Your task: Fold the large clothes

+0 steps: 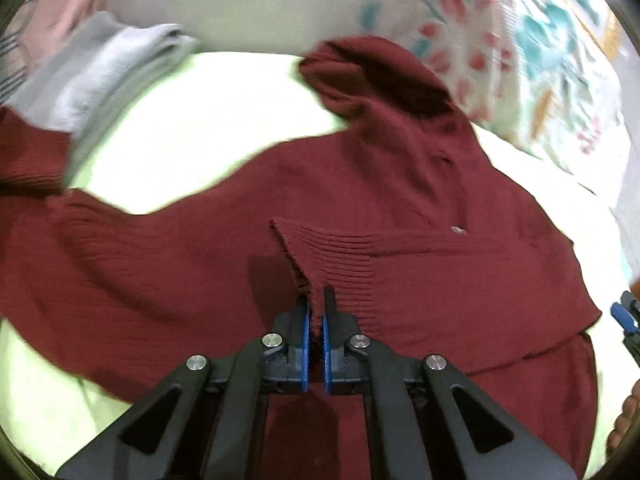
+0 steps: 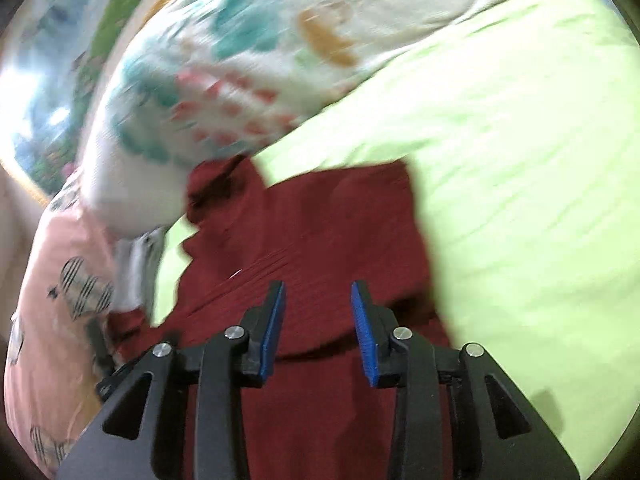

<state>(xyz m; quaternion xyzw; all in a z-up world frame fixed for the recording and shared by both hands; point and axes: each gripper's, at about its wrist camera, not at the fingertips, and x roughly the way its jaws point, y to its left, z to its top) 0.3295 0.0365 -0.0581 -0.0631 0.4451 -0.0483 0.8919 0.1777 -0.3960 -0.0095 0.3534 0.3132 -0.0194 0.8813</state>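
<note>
A dark red knit sweater [image 1: 400, 208] lies spread on a light green bed sheet [image 1: 208, 112]. One ribbed sleeve cuff [image 1: 328, 252] lies folded over the body. My left gripper [image 1: 316, 300] is shut on the edge of that cuff, the blue pads pinching the knit. At the right edge of the left wrist view a bit of the other gripper [image 1: 626, 320] shows. In the blurred right wrist view the same sweater [image 2: 320, 232] lies below my right gripper [image 2: 318, 300], whose jaws stand apart with nothing between the pads.
A folded grey garment [image 1: 100, 76] lies at the far left of the sheet. A floral quilt [image 1: 520, 52] is bunched along the far right side. A pink printed cloth [image 2: 52, 280] lies left in the right wrist view. Bare green sheet [image 2: 520, 160] spreads to the right.
</note>
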